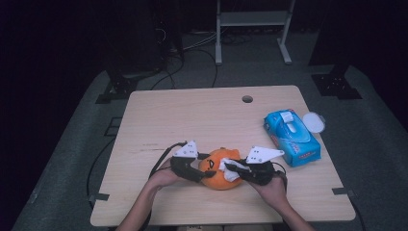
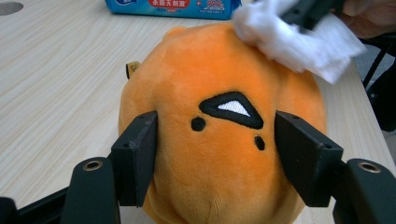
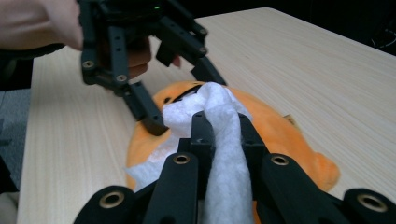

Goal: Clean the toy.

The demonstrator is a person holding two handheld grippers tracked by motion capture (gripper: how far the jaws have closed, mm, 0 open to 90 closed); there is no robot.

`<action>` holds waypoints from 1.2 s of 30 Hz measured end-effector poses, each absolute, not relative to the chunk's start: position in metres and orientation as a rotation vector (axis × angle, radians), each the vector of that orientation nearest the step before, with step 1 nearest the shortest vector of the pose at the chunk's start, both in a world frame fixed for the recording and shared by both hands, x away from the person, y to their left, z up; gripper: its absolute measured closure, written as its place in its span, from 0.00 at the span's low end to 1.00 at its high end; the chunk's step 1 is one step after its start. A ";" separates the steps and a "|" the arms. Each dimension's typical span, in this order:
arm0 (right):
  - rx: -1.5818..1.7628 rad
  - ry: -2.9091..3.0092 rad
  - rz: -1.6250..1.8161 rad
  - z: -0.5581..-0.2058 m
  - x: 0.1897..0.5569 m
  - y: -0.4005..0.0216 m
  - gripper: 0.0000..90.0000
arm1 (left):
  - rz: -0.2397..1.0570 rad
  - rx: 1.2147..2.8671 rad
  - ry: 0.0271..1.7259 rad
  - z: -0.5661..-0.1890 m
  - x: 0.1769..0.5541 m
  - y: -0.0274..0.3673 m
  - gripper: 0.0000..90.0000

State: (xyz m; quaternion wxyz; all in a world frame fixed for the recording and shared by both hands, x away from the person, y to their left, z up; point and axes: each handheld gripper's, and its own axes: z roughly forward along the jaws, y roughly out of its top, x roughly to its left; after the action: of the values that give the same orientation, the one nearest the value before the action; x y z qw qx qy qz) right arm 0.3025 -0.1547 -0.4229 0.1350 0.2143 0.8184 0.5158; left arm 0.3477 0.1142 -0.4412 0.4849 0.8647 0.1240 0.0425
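Note:
An orange plush toy with a stitched black eye lies near the front edge of the wooden table. My left gripper comes from the left, and its two jaws press the plush's sides in the left gripper view. From the right, my right gripper is shut on a bunched white tissue and holds it against the top of the plush. The tissue shows at the upper right of the left gripper view. A hand holds each gripper.
A blue tissue pack lies at the right side of the table, with a round white lid just behind it. A cable hole sits near the far edge. Cables trail off the table's left side.

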 end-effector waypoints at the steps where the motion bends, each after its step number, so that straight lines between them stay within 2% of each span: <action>1: 0.642 2.365 1.501 -0.423 0.306 -0.157 0.89 | 0.099 2.101 0.303 -0.442 0.348 0.115 0.37; 9: 0.827 2.324 1.483 -0.433 0.322 -0.186 0.89 | 0.084 2.093 0.312 -0.442 0.350 0.117 0.37; 23: 0.601 2.348 1.510 -0.418 0.300 -0.151 0.89 | 0.189 2.132 0.173 -0.432 0.333 0.092 0.37; 30: 0.755 2.335 1.486 -0.425 0.314 -0.174 0.89 | 0.161 2.112 0.197 -0.435 0.337 0.100 0.37; 32: 0.769 2.343 1.487 -0.427 0.313 -0.178 0.89 | 0.139 2.098 0.217 -0.433 0.338 0.099 0.30; 35: 0.758 2.344 1.474 -0.428 0.309 -0.176 0.89 | 0.088 2.067 0.322 -0.428 0.342 0.099 0.15; 36: 0.755 2.346 1.476 -0.428 0.309 -0.176 0.89 | 0.082 2.076 0.340 -0.429 0.344 0.099 0.14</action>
State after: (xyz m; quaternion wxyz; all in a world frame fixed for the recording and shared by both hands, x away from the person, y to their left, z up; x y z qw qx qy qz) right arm 0.3088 -0.1761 -0.4276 0.1341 0.2605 0.8093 0.5091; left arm 0.3436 0.0992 -0.4289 0.4955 0.8565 0.1403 0.0338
